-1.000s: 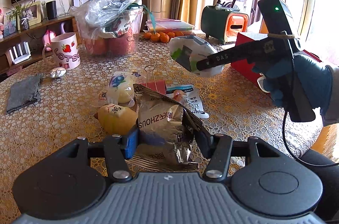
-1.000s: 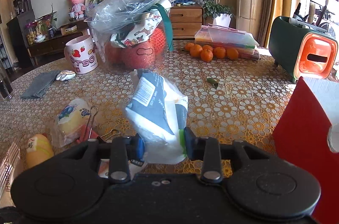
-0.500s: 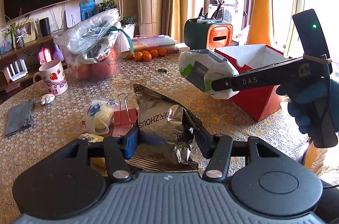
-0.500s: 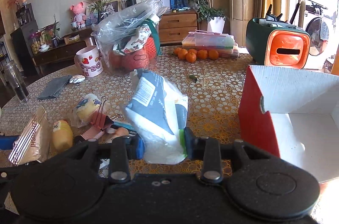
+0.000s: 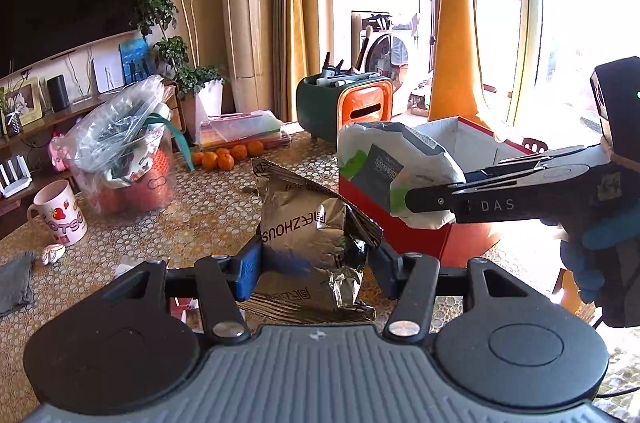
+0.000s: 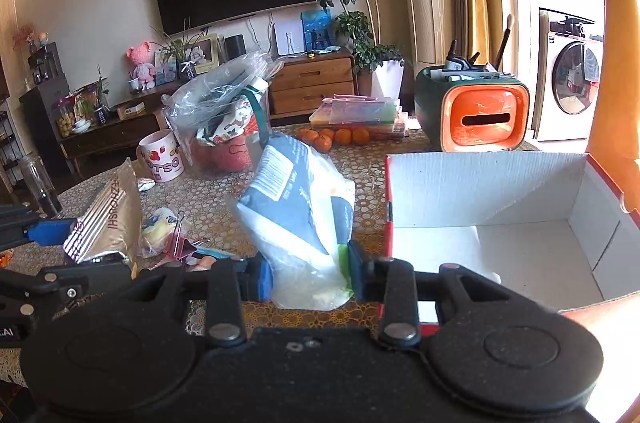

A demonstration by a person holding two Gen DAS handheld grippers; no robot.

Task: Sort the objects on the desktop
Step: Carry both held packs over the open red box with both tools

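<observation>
My left gripper [image 5: 312, 273] is shut on a crinkled silver foil snack bag [image 5: 316, 239], held upright above the table. My right gripper [image 6: 308, 277] is shut on a white and blue-grey pouch [image 6: 298, 219]. In the left wrist view that pouch [image 5: 392, 171] hangs in front of the red cardboard box [image 5: 420, 243], held by the right gripper [image 5: 416, 203] in a blue-gloved hand [image 5: 600, 239]. The right wrist view looks into the box [image 6: 492, 191], whose white inside holds nothing I can see. At the left edge of that view, the foil bag [image 6: 108, 219] sits in the left gripper.
On the lace-patterned table stand a strawberry mug [image 5: 60, 219], a clear tub under a plastic bag [image 5: 124, 147], several oranges [image 5: 226, 157], a flat plastic case [image 5: 240, 129] and a green-and-orange pen holder [image 5: 348, 107]. Small wrapped snacks and a pink binder clip [image 6: 182, 245] lie left of the box.
Both grippers have risen and swung right toward the red box, each still holding its bag. The box now shows its open white inside in the right wrist view.
</observation>
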